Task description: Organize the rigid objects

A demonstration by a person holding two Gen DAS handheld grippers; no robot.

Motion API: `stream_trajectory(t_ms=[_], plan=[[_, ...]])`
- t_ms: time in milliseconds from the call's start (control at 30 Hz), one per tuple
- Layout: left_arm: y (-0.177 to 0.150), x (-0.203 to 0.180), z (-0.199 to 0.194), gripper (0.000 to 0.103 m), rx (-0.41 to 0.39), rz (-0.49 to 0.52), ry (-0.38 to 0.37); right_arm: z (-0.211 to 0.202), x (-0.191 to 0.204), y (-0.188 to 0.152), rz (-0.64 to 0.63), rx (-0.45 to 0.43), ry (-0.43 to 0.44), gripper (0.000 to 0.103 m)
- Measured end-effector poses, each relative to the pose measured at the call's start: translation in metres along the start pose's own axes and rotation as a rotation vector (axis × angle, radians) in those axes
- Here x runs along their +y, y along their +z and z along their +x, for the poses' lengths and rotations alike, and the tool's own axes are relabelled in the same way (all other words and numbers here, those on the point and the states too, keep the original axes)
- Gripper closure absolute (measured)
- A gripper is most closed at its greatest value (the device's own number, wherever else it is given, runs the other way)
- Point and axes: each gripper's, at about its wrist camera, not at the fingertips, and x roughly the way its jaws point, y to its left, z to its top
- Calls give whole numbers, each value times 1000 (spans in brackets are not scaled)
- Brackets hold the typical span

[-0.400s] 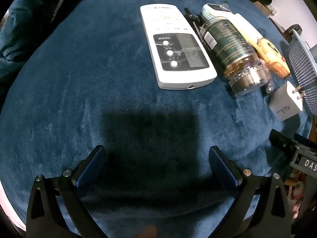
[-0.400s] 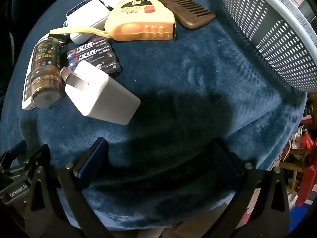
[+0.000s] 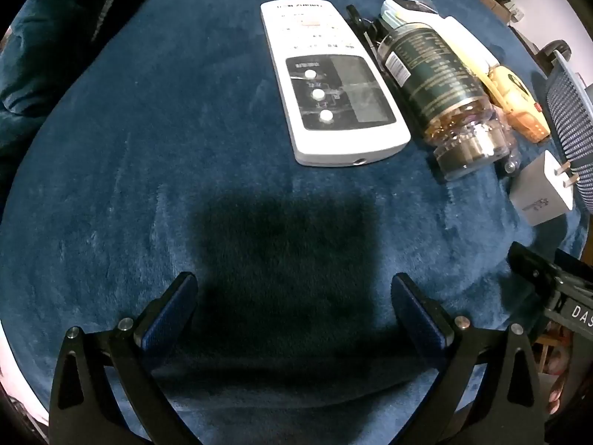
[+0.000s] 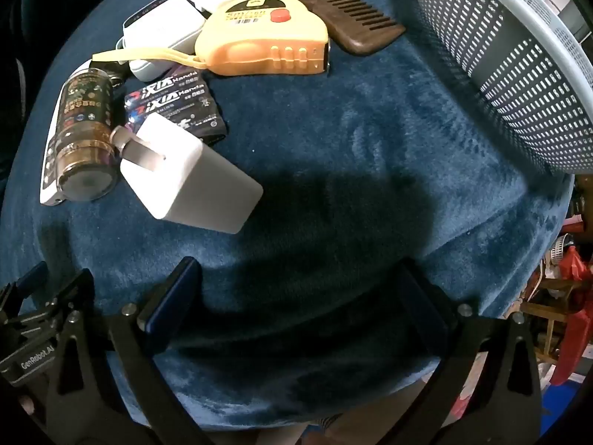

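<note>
— Where are your jaws?

— Both my left gripper [image 3: 292, 304] and right gripper [image 4: 300, 289] stand wide apart over bare blue cloth [image 3: 148, 170], holding nothing.

— And the things?

— Remote [image 3: 333, 85], bottle [image 3: 441, 85], tape measure [image 4: 263, 44], charger [image 4: 196, 174], comb [image 4: 348, 22] lie clustered; the basket [image 4: 519, 74] stands beside, contents unclear.

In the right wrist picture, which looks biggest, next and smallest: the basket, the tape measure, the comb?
1. Basket, though only part of it shows.
2. Tape measure.
3. Comb, partly hidden behind the tape measure and farther off, so it may really be bigger.
</note>
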Motion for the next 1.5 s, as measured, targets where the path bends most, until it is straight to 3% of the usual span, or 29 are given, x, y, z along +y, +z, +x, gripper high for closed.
stream_trajectory(t_ms=[467,1067,1500], plan=[[-20,-7,5,0,-65,10,16,2,2,3,-2,4,-3,0],[-8,-21,-11,1,-65,-2,23,-7,0,4,-14,11,8,0],[-9,-37,-70,1,-150,45,23,-81,-17,18,-71,-6,57,0]])
